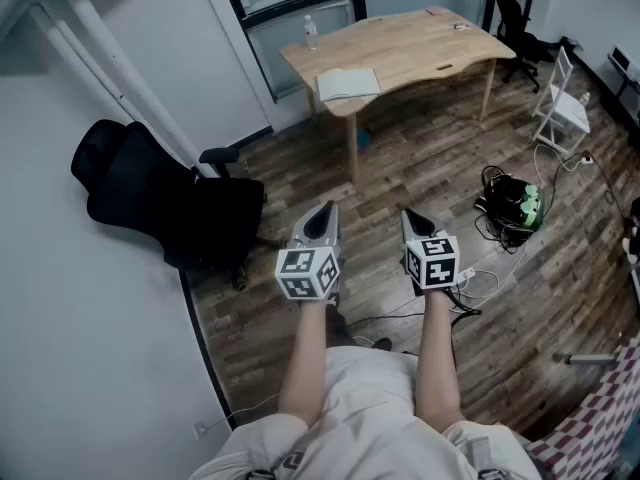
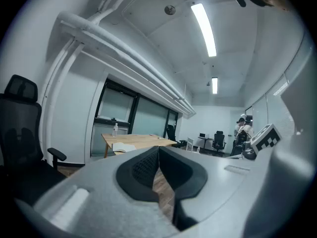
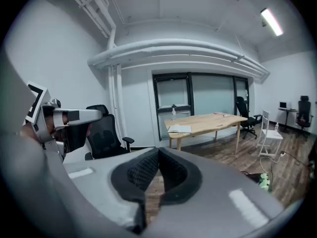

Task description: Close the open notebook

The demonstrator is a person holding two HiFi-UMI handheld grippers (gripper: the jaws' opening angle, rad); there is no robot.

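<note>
Ceiling strip lights (image 2: 204, 29) are glowing hard white high above the left claw (image 2: 158, 148), slightly blowing out. Cool, even light is filling the room, leaving only soft shadows. Both gripper views are bending at the edges, corners darkening; the closest foreground is blurring.

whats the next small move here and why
Probably a step forward toward the wooden table. The open notebook lies near its corner, far beyond the left tongs and right tongs, which are both shut, empty and held over the wood floor. Neither looks able to reach it from here.
</note>
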